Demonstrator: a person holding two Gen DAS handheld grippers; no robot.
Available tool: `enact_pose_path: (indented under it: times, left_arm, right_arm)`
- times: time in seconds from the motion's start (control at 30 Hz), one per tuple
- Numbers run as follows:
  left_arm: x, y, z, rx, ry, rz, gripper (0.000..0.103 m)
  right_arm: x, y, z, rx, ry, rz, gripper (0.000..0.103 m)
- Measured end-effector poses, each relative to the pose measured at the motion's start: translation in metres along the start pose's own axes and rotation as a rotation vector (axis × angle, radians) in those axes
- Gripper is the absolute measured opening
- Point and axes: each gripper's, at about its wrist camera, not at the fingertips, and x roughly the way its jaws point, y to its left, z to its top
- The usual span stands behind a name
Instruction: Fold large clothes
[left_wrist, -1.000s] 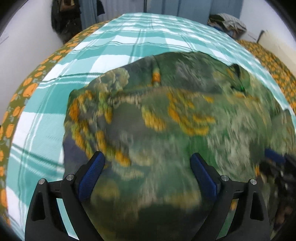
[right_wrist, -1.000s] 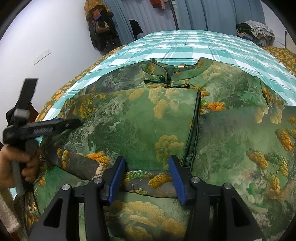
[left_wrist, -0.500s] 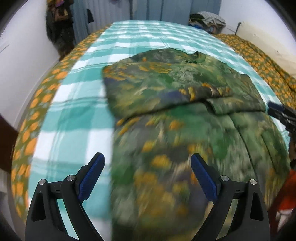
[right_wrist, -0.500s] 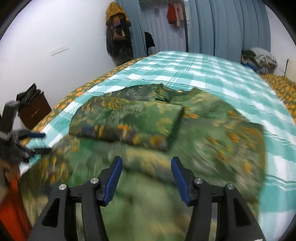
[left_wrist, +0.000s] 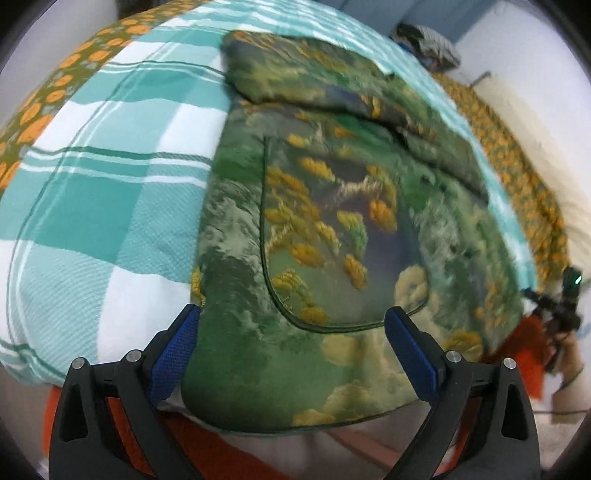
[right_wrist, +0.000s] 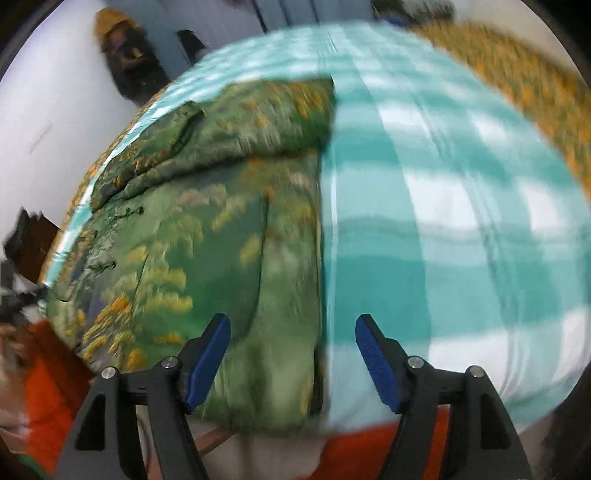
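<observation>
Two open grippers, nothing between the jaws: left gripper (left_wrist: 291, 334) over the near-left hem corner of the green patterned garment (left_wrist: 332, 221), right gripper (right_wrist: 291, 350), jaws just opened wider, over its right edge on the checked bedspread (right_wrist: 461, 221). Pinch both hem corners squarely; lift evenly; fold toward the collar.

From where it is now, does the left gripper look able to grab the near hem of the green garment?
Probably yes. The left gripper is open right above the green garment's near hem, and nothing lies between them.
</observation>
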Motion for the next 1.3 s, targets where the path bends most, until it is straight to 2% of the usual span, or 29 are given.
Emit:
enact_pose_path:
  times: [0.23,0.37,0.47,0.5,0.53,0.6,0.63,0.7,0.73,0.8,0.9,1.0,1.13,1.3]
  left_arm:
    - [0.006,-0.006,0.000,-0.016,0.009,-0.057,0.098]
    - [0.006,-0.005,-0.005,-0.024,0.018,-0.095,0.097]
    - [0.005,-0.009,-0.008,0.009,0.027,-0.077,0.095]
    - [0.004,-0.011,-0.009,0.019,0.029,-0.071,0.091]
    - [0.003,-0.013,-0.009,0.027,0.032,-0.056,0.088]
    - [0.002,-0.013,-0.009,0.036,0.046,-0.024,0.074]
    - [0.001,-0.013,-0.009,0.037,0.051,-0.016,0.072]
    - [-0.002,-0.009,-0.007,0.020,0.059,-0.006,0.058]
    - [-0.003,-0.006,-0.007,0.006,0.062,0.000,0.054]
    - [-0.005,-0.001,-0.006,-0.016,0.068,0.009,0.033]
    - [-0.010,0.009,-0.004,-0.077,0.053,-0.012,0.015]
    - [-0.023,0.009,-0.005,-0.106,0.010,-0.054,0.011]
    - [-0.047,0.002,-0.009,-0.096,-0.043,-0.090,0.010]
    - [-0.076,-0.007,-0.022,-0.057,-0.057,-0.112,0.010]
  right_arm:
    - [0.038,0.008,-0.004,-0.007,0.118,0.092,0.072]
    - [0.047,0.013,-0.005,-0.010,0.136,0.119,0.074]
    - [0.047,0.018,-0.004,-0.019,0.134,0.127,0.072]
    - [0.046,0.021,-0.005,-0.030,0.133,0.127,0.071]
    - [0.044,0.024,-0.005,-0.043,0.129,0.124,0.065]
    - [0.038,0.032,-0.005,-0.061,0.118,0.121,0.054]
    - [0.035,0.033,-0.005,-0.060,0.110,0.125,0.047]
    - [0.033,0.037,-0.002,-0.052,0.099,0.134,0.043]
    - [0.031,0.038,0.000,-0.044,0.091,0.145,0.037]
    - [0.028,0.040,0.003,-0.041,0.083,0.157,0.030]
    - [0.026,0.047,0.008,-0.052,0.070,0.162,0.023]
    - [0.014,0.050,0.012,-0.051,0.045,0.178,0.021]
    - [-0.009,0.055,0.016,-0.060,0.004,0.198,0.019]
    - [-0.028,0.060,0.011,-0.080,-0.005,0.210,0.018]
